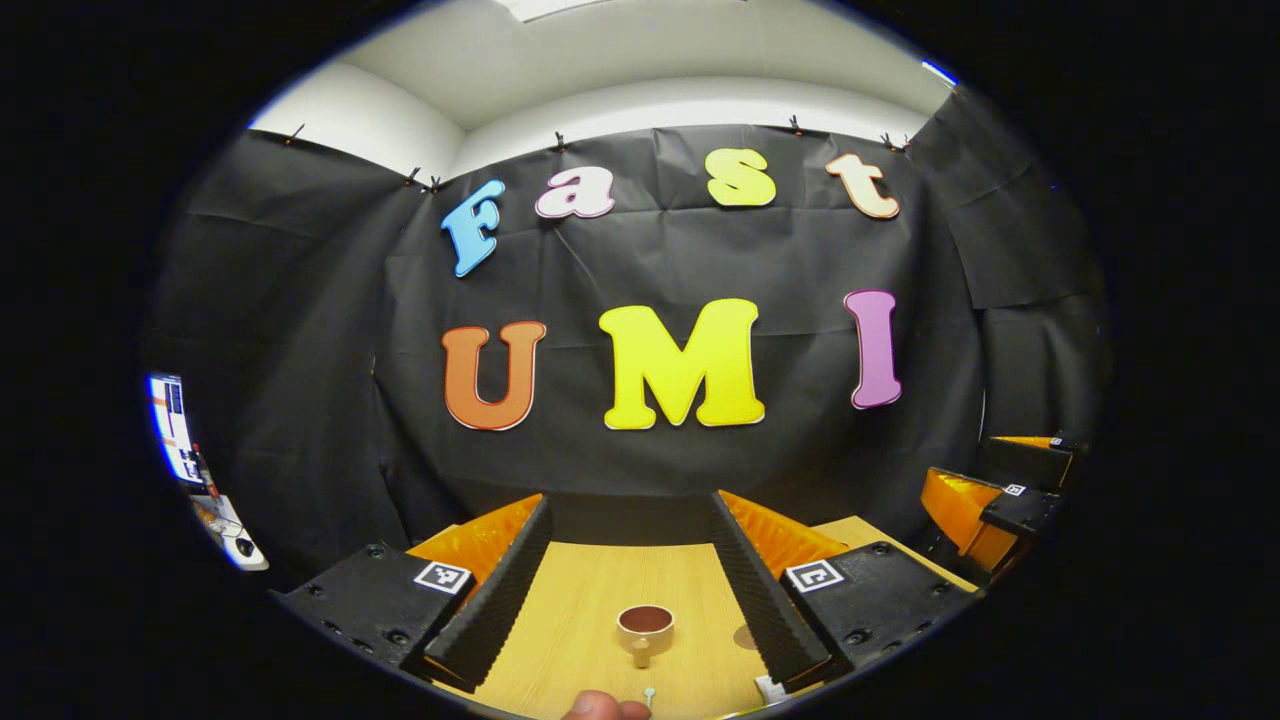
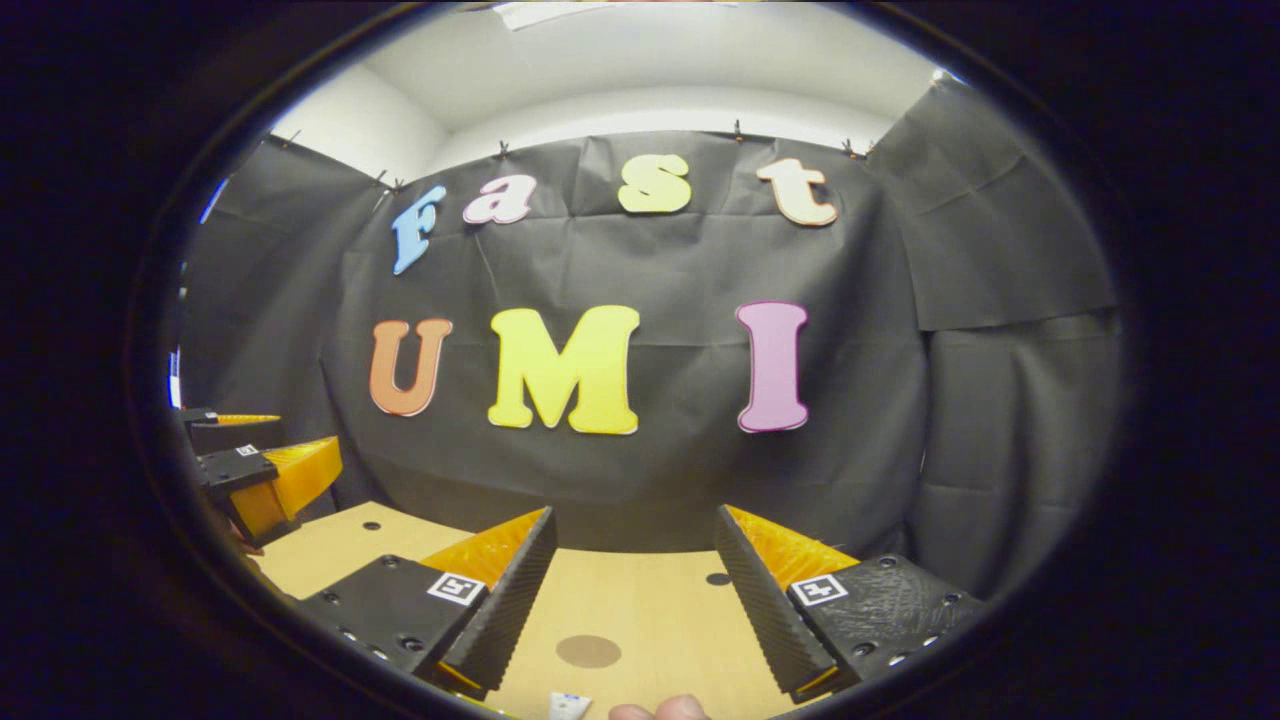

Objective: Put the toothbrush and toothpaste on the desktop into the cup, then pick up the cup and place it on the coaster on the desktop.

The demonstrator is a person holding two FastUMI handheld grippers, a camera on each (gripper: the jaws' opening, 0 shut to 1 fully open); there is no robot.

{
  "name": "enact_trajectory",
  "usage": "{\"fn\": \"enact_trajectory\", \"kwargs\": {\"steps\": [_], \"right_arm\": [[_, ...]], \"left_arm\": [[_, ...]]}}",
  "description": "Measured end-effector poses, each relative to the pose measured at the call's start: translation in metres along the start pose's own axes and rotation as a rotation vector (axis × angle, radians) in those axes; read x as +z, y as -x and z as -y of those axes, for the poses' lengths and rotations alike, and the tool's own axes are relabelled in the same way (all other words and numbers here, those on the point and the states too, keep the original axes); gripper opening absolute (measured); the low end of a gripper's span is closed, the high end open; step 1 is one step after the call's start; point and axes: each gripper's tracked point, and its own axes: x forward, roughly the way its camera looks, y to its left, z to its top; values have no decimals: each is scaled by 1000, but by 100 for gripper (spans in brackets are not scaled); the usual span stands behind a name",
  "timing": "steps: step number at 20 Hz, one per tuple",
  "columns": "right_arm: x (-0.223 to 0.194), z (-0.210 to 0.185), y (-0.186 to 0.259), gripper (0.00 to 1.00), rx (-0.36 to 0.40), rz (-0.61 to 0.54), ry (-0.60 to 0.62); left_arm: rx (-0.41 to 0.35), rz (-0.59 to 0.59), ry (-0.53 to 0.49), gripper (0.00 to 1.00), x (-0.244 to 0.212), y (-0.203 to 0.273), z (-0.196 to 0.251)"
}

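A small tan cup (image 1: 645, 630) with a dark inside stands upright on the wooden desktop (image 1: 580, 600), between the wide-apart fingers of my left gripper (image 1: 630, 510), which is open and holds nothing. The round brown coaster (image 1: 745, 637) lies just right of the cup, partly hidden by a finger. A thin white toothbrush end (image 1: 649, 694) shows at the near edge. My right gripper (image 2: 635, 520) is open over the desktop, with the coaster (image 2: 588, 651) between its fingers. A white toothpaste end (image 2: 568, 706) lies nearer than the coaster.
A person's fingertip (image 1: 600, 707) shows at the bottom edge, and another fingertip (image 2: 665, 710) likewise. The right gripper (image 1: 1000, 505) hangs at the far right, the left gripper (image 2: 255, 475) at the far left. Small holes (image 2: 717, 579) dot the desktop. The black cloth wall stands behind.
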Motion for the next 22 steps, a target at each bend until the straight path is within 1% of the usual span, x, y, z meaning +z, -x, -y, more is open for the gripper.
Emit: {"fn": "enact_trajectory", "kwargs": {"steps": [1, 2, 5, 6, 7, 8, 9, 11, 12, 13, 14, 15, 16, 17, 18, 21, 22], "right_arm": [[1, -6, -1, 95, 1, 1, 5], [4, -12, -2, 97, 6, 6, 21], [3, -24, -7, 97, 29, 17, 43], [-1, -24, -10, 97, 27, 3, 32], [-1, -25, -13, 95, 25, 0, 29], [-4, -24, -15, 95, 21, -5, 40], [-8, -25, -18, 97, 18, -19, 43], [-9, -25, -20, 97, 16, -27, 32], [-7, -25, -23, 95, 13, -22, 32], [-4, -24, -23, 95, 8, -16, 31], [-4, -24, -24, 97, 6, -16, 22], [-3, -24, -25, 95, 5, -15, 18], [-2, -23, -26, 95, 3, -13, 16], [-2, -23, -27, 95, 2, -12, 14], [-2, -24, -27, 97, 3, -13, 15], [-2, -21, -27, 97, -4, -17, 17], [-3, -20, -27, 95, -5, -17, 20]], "left_arm": [[-1, -2, 6, 98, 0, 0, -5], [-4, -6, 16, 98, -2, -3, -7], [-4, -4, 29, 98, -4, -8, -10], [-1, -35, 29, 98, -14, -12, -11], [-12, -37, 34, 98, -16, -13, -9], [-13, -38, 33, 98, -17, -15, -8], [-10, -55, 24, 98, -23, -18, -8], [-24, -61, 32, 98, -25, -20, -4], [-27, -61, 32, 98, -25, -22, -4], [-29, -61, 30, 98, -26, -25, -6], [-31, -60, 31, 98, -25, -26, -5], [-31, -58, 29, 98, -24, -26, -5], [-33, -54, 23, 89, -23, -26, -6], [-37, -51, 18, 100, -22, -26, -5], [-39, -47, 15, 98, -21, -26, -5], [-58, -44, 16, 98, -20, -26, 0], [-60, -45, 17, 98, -21, -26, 1]]}}
